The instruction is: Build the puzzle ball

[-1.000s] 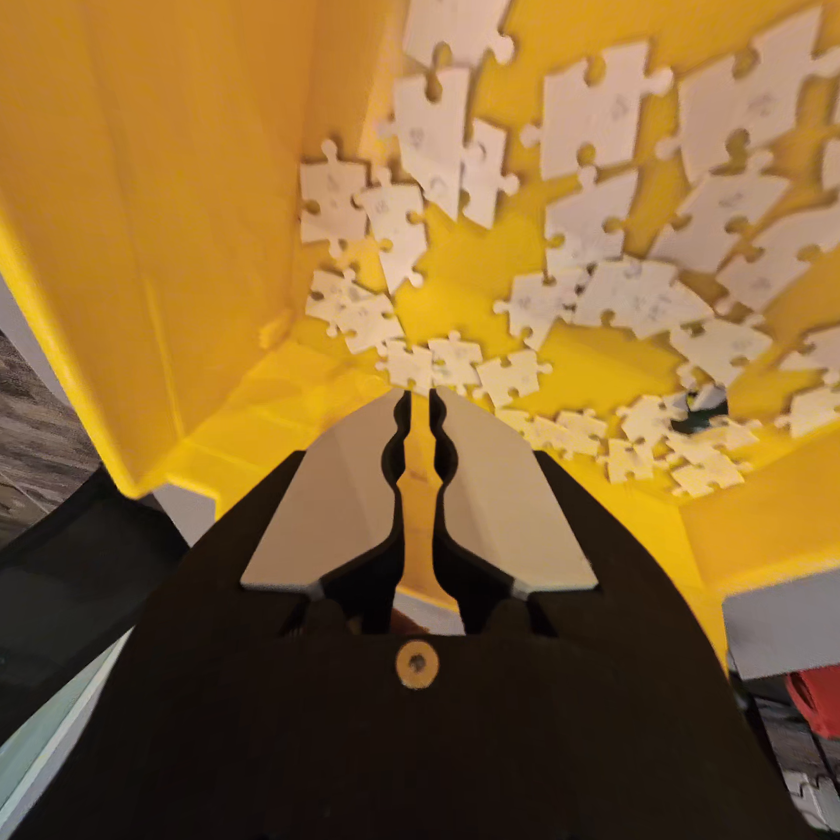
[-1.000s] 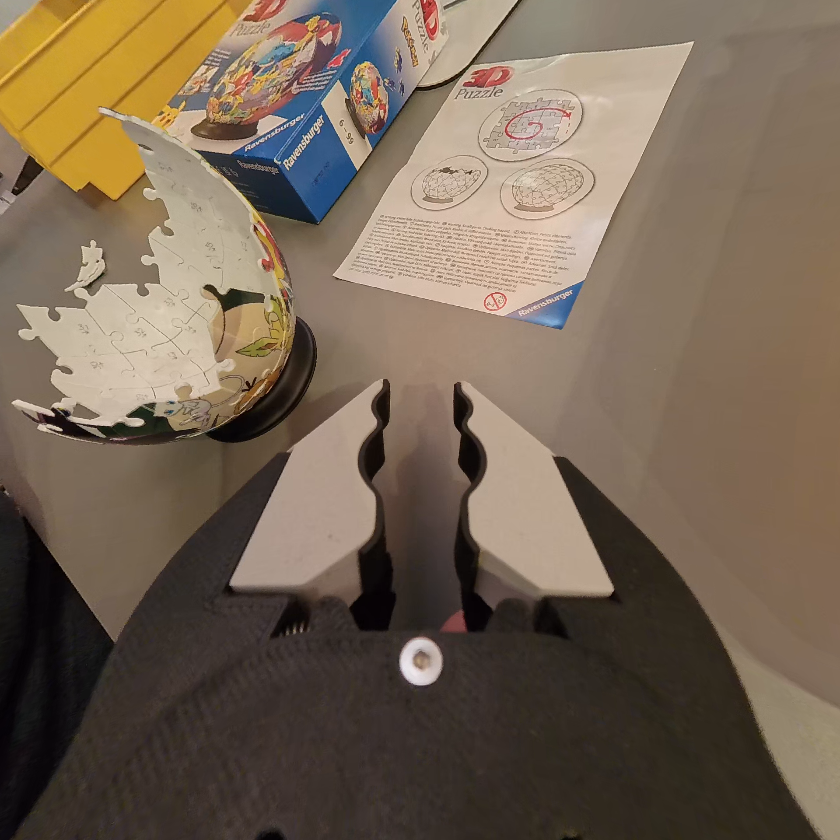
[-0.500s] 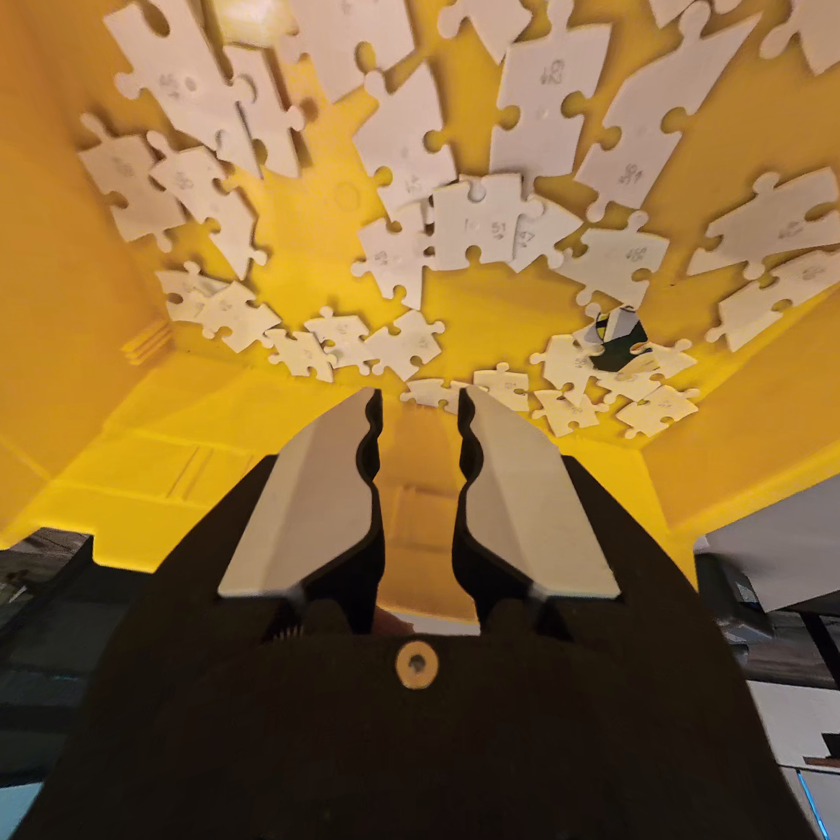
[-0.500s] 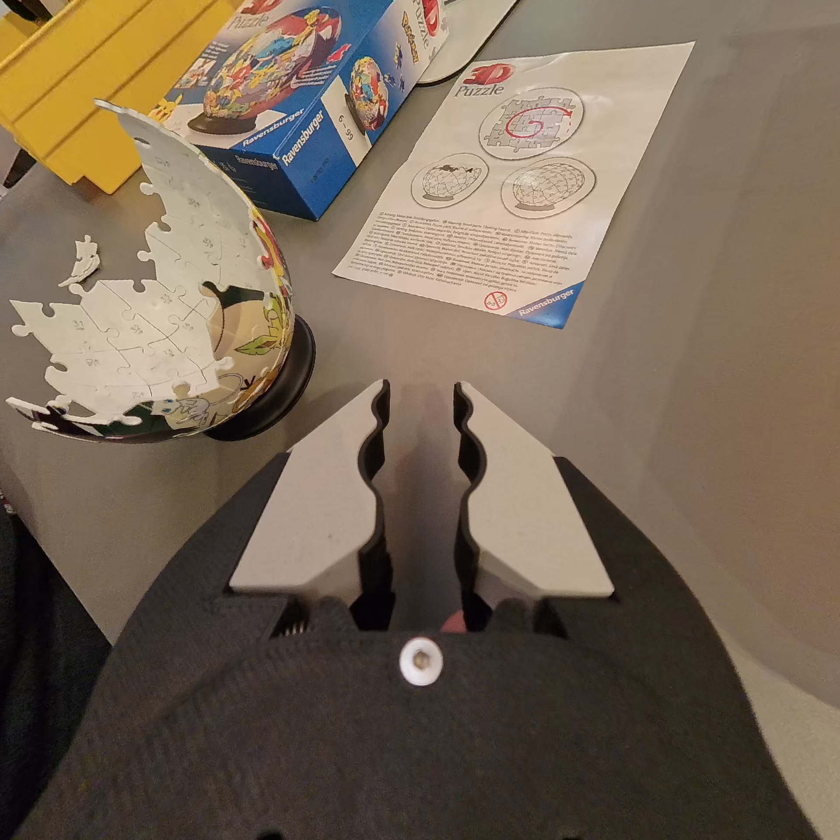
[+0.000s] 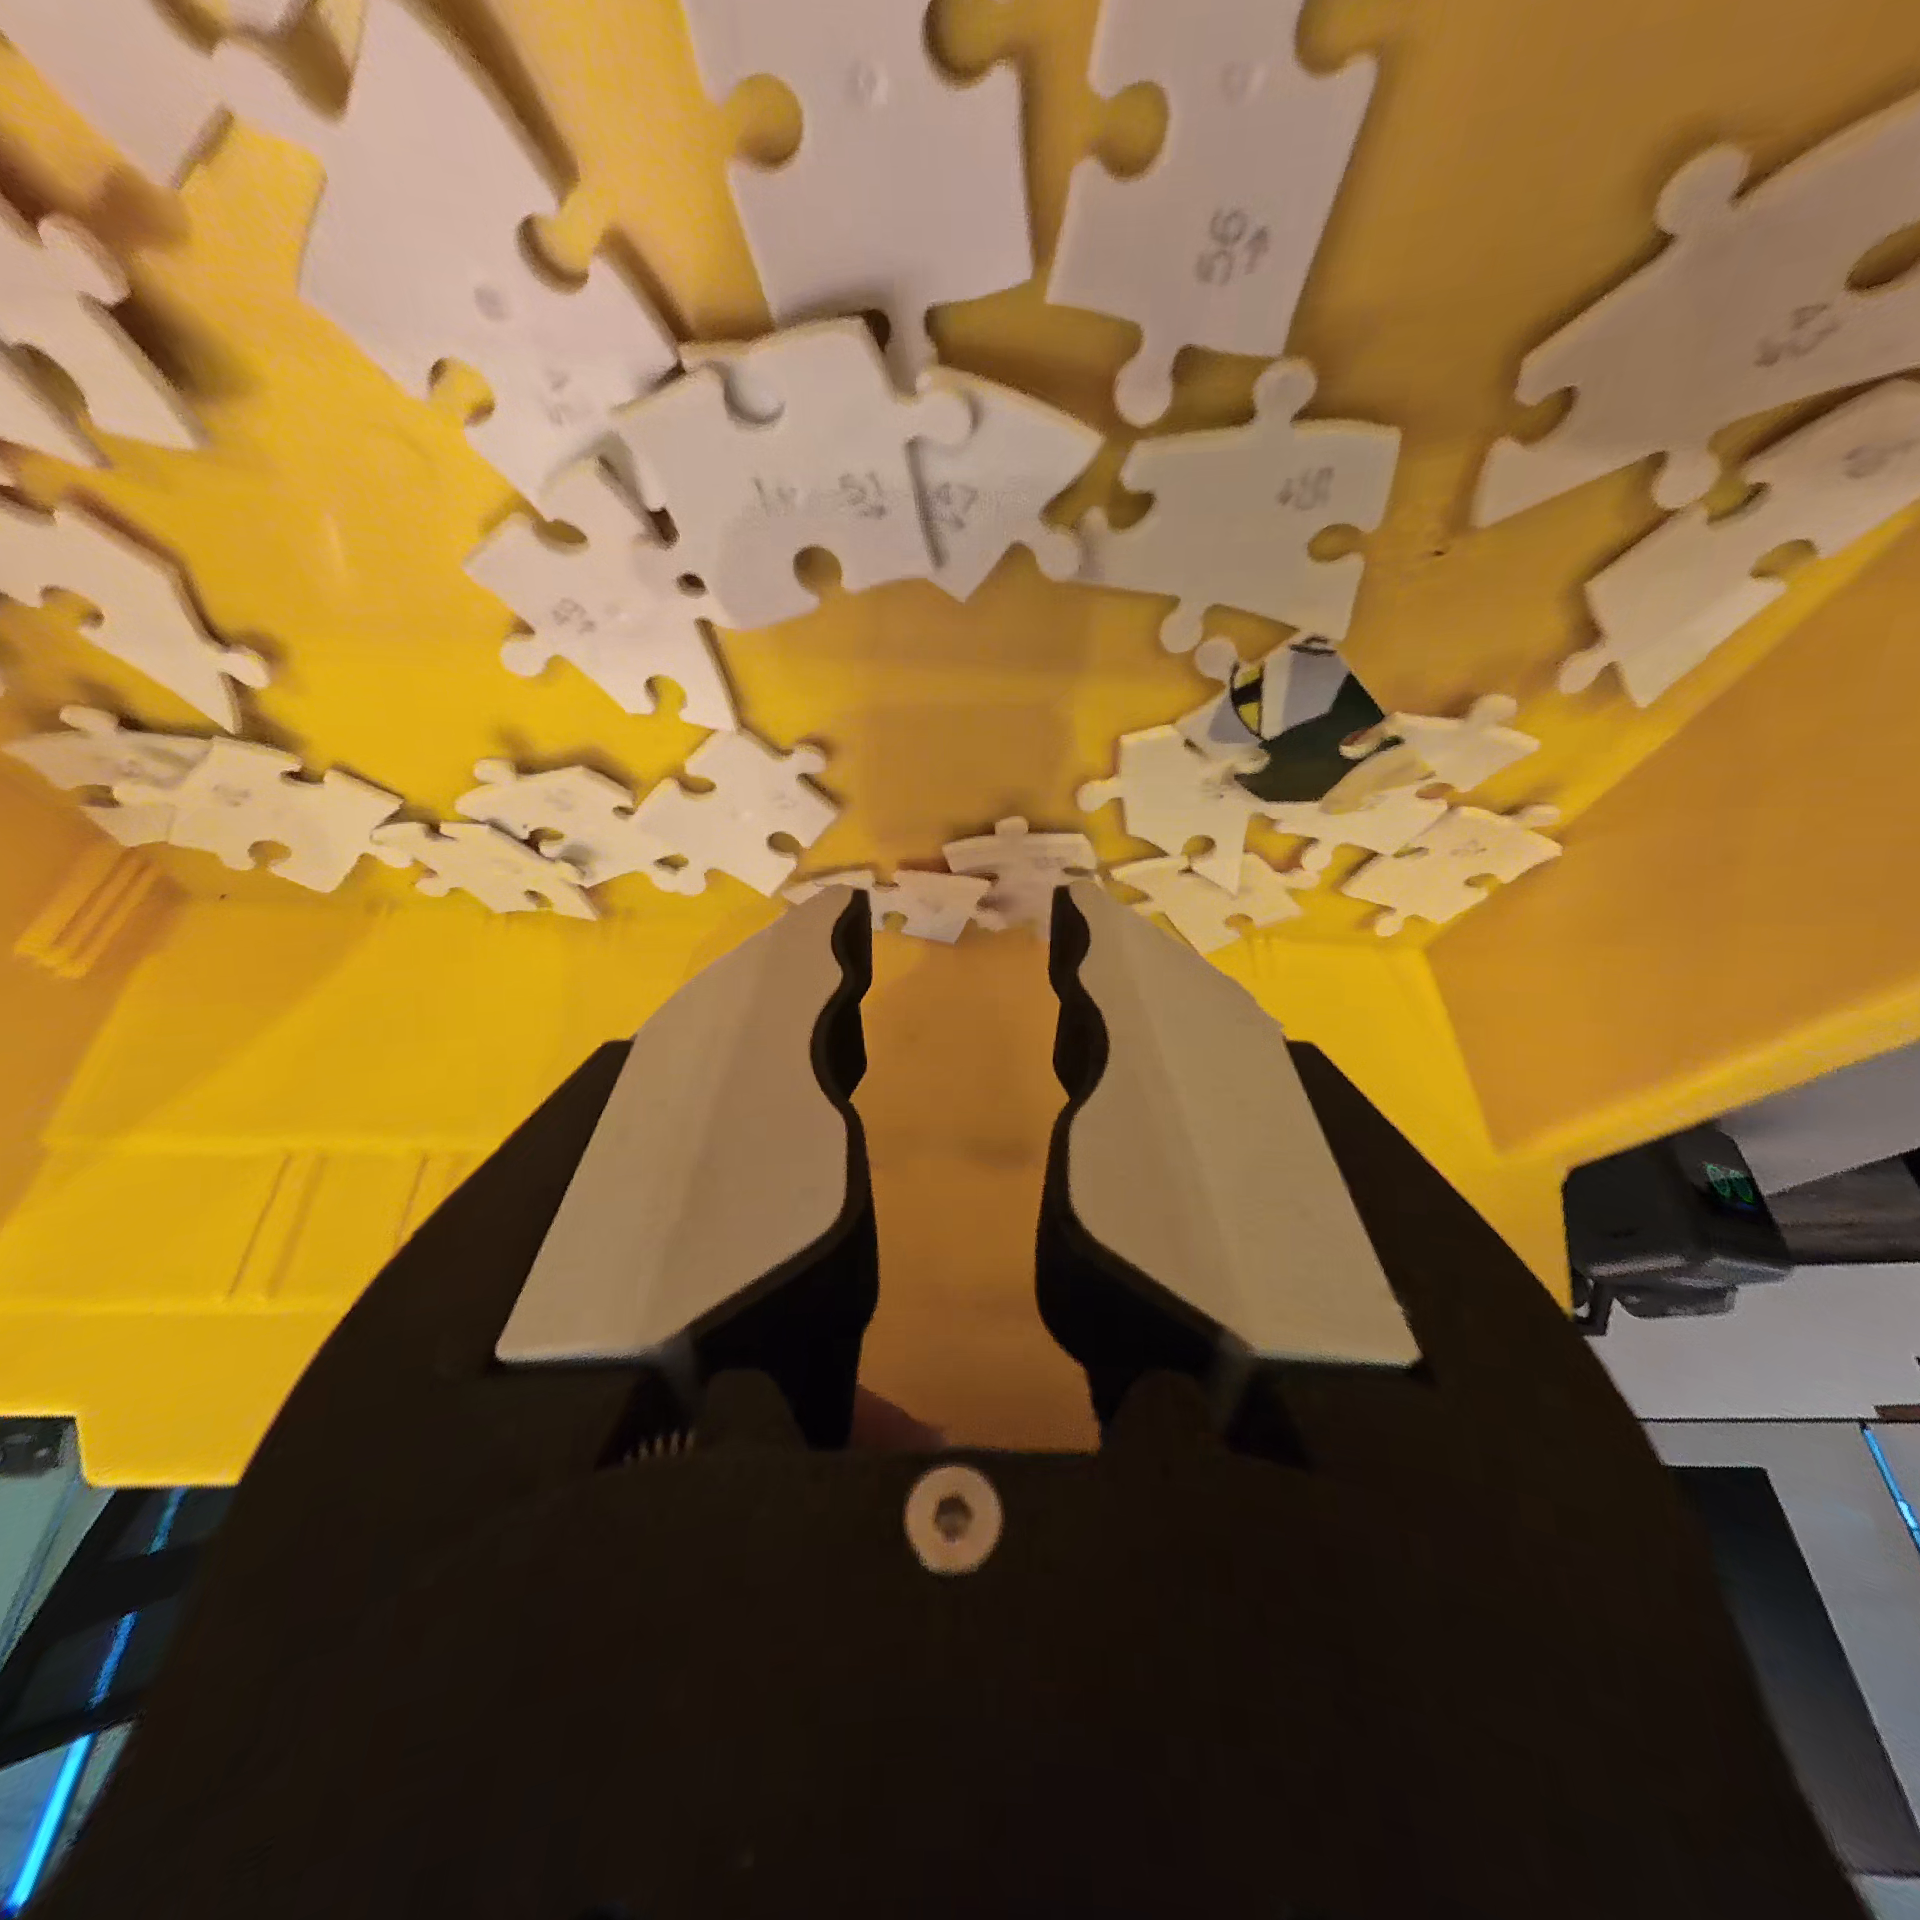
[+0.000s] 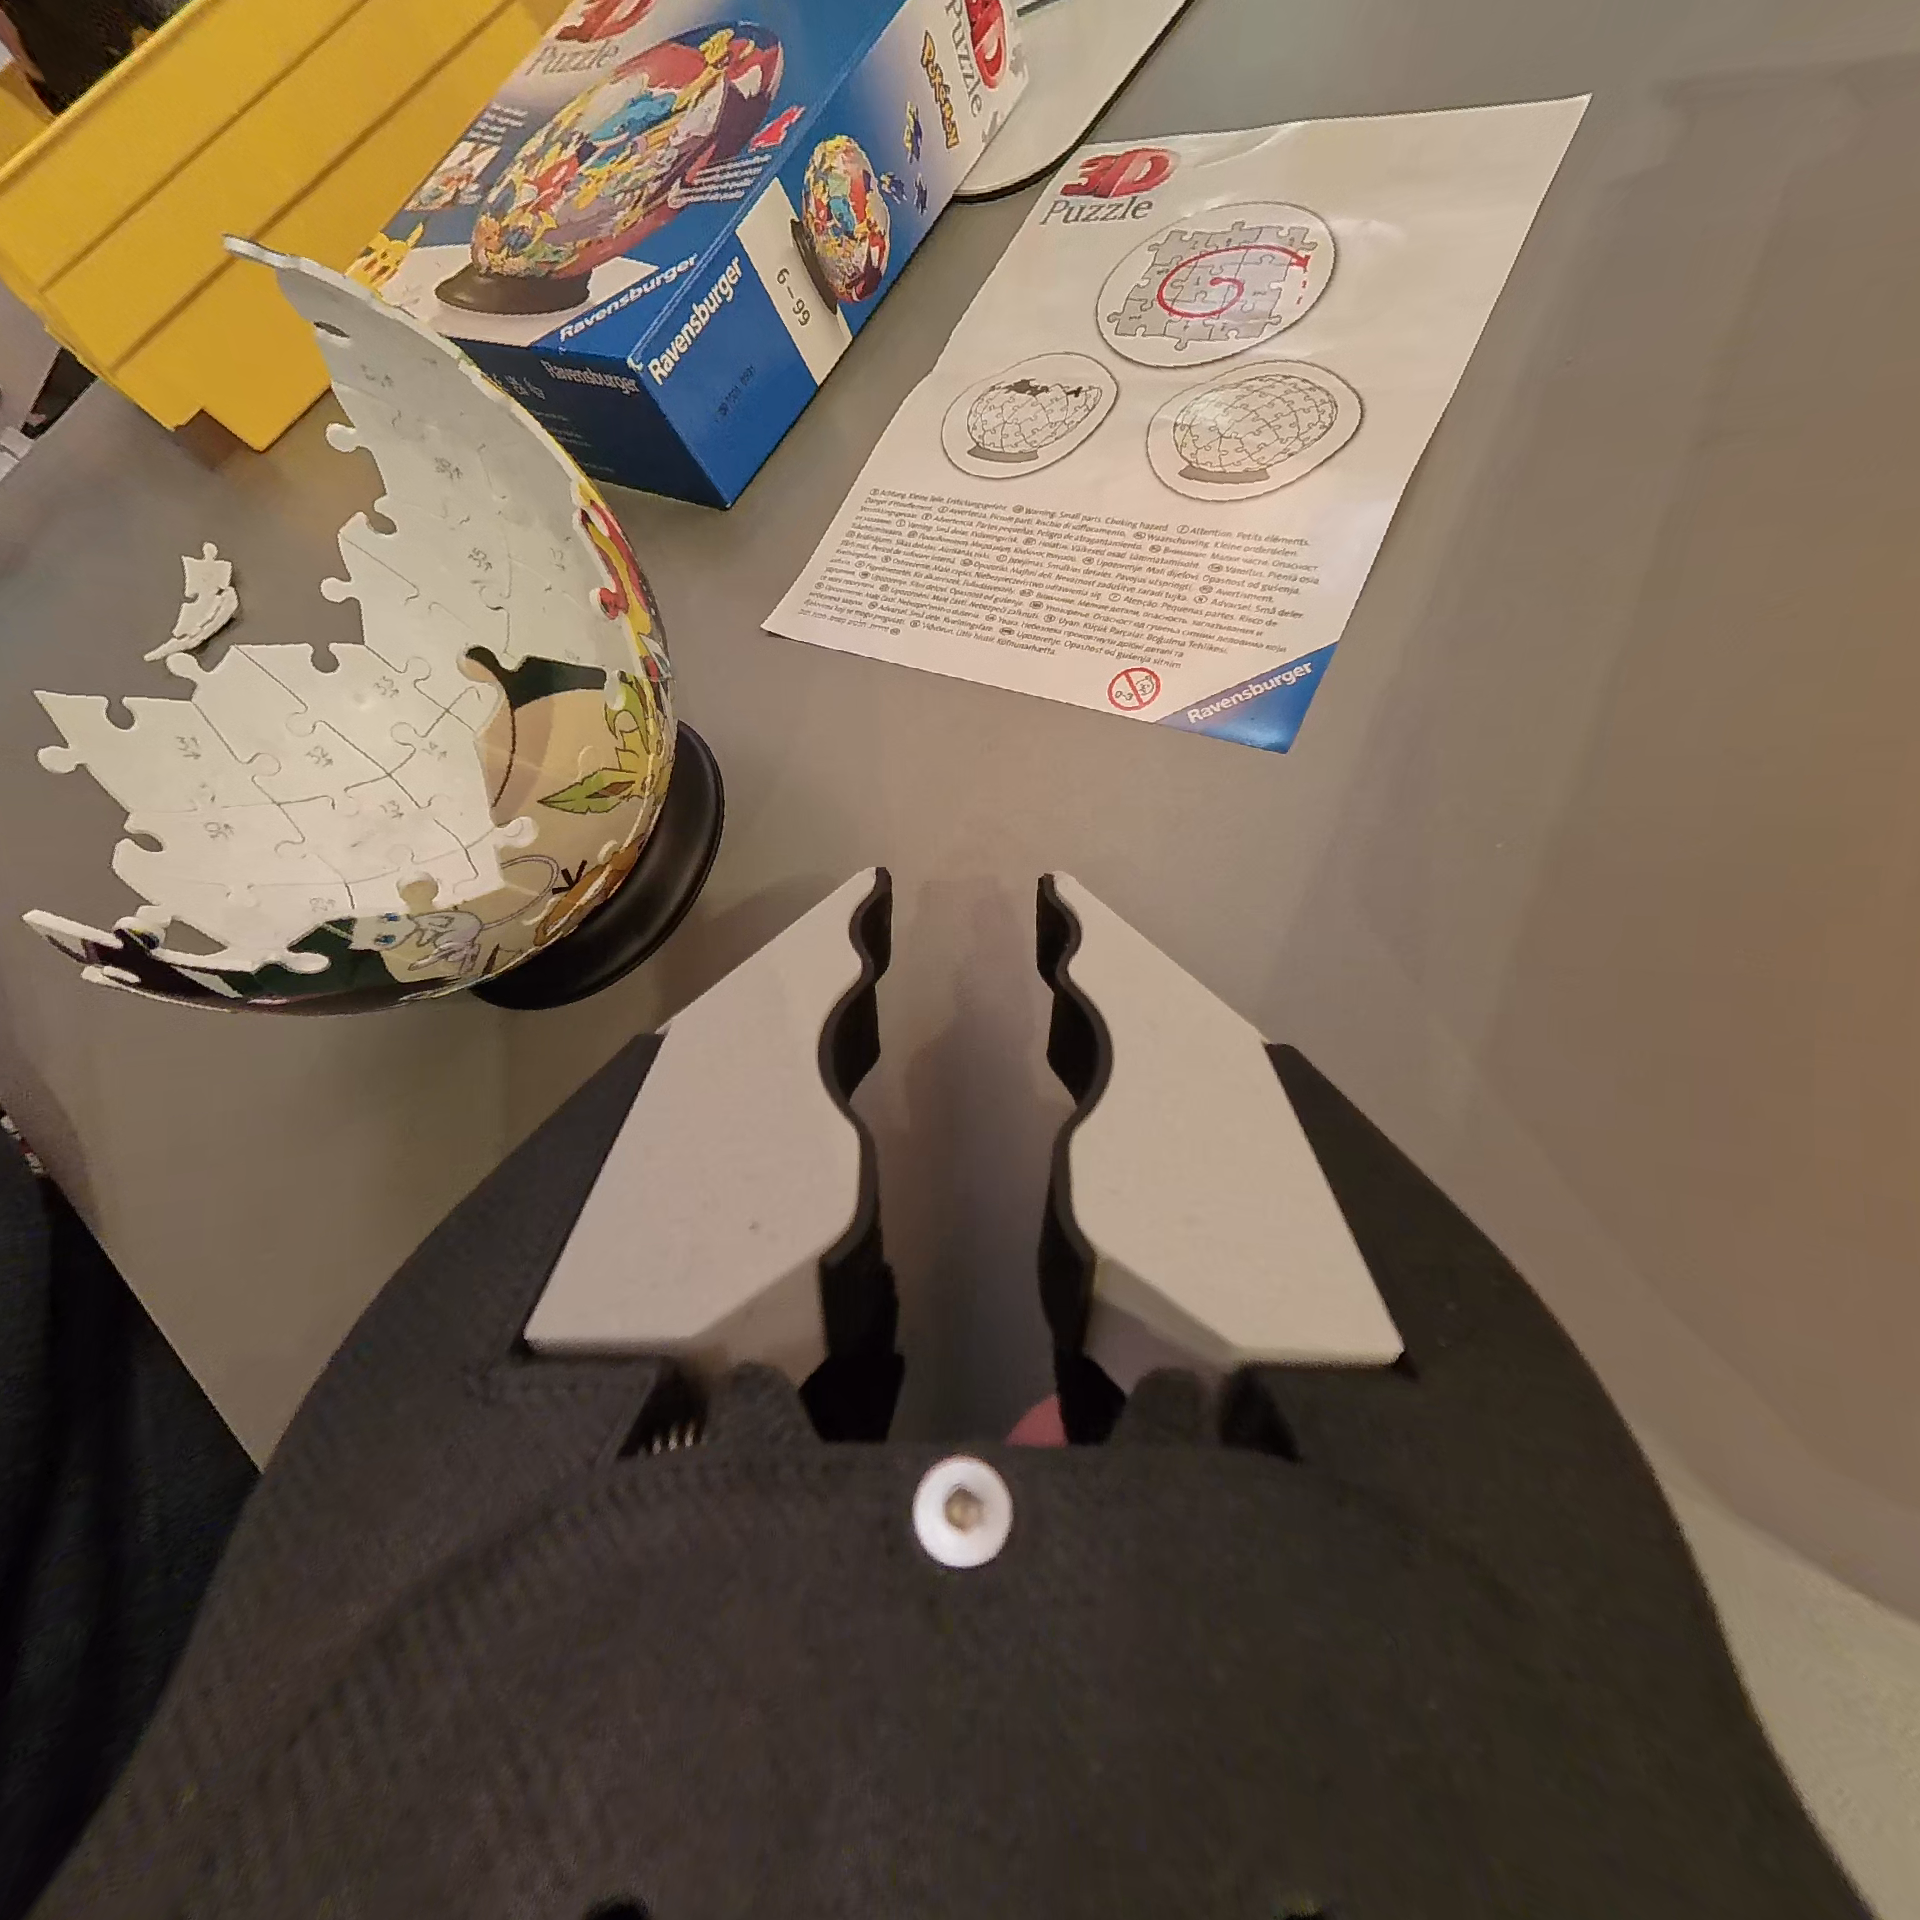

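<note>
Fingers of the left gripper (image 5: 954, 904), parted and empty, hover inside a yellow bin (image 5: 260, 1122) over many loose white pieces (image 5: 831, 499), while the right gripper (image 6: 964, 894), likewise parted and empty, shows one half-built puzzle ball (image 6: 416, 727), one box (image 6: 707, 249) and one instruction sheet (image 6: 1143, 436) on a grey table (image 6: 1558, 831).

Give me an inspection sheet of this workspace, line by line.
Surface: grey matte table, bare at right.
Job's things: half-built puzzle ball on black round stand; loose white puzzle pieces in yellow plastic bin, one showing its printed side; one white piece on table.
Clutter: blue puzzle box; paper instruction sheet.
Grippers: left gripper open, empty, over bin; right gripper open, empty, above table.
Cables: nothing seen.
Surroundings: dark device beyond bin.
</note>
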### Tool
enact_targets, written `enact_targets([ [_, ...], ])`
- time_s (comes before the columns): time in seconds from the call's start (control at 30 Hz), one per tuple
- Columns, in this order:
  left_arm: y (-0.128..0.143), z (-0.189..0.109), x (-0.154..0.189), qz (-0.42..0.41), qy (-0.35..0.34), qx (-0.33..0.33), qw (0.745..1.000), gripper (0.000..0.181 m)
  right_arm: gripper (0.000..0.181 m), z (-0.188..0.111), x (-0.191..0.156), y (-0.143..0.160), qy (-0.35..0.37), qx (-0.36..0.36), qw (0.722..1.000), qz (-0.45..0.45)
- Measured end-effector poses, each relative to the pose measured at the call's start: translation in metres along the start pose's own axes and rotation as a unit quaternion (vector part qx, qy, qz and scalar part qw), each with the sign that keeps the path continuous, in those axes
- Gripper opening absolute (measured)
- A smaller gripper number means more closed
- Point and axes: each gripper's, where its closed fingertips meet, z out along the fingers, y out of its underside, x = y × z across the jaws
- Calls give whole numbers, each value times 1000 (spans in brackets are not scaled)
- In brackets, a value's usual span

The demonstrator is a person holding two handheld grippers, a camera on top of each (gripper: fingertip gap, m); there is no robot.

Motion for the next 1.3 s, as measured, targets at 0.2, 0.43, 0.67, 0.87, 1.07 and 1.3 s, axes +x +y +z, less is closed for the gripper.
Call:
enact_targets([
  [0.2, -11, -19, -25, -37, -99, 60, 993, 30, 27, 0, 0, 0, 0, 1, 1000, 1],
  [0.43, -11, -25, 28, -12, 6, 80, 997, 38, 27, 0, 0, 0, -1, 1, 1000, 2],
  [0.67, -27, -8, 48, 5, 43, 85, 995, 41, 27, -1, 0, -1, 0, 3, 1000, -1],
  [0.87, -32, -8, 48, -33, 34, 100, 994, 35, 27, -1, 0, -1, -2, 3, 1000, 2],
  [1.07, -30, -9, 51, -36, 43, 105, 993, 31, 27, -1, 0, -1, -3, 4, 1000, 1],
  [1.3, -37, -47, 35, -85, 26, 216, 972, 31, 27, -1, 0, -1, -3, 6, 1000, 2],
])
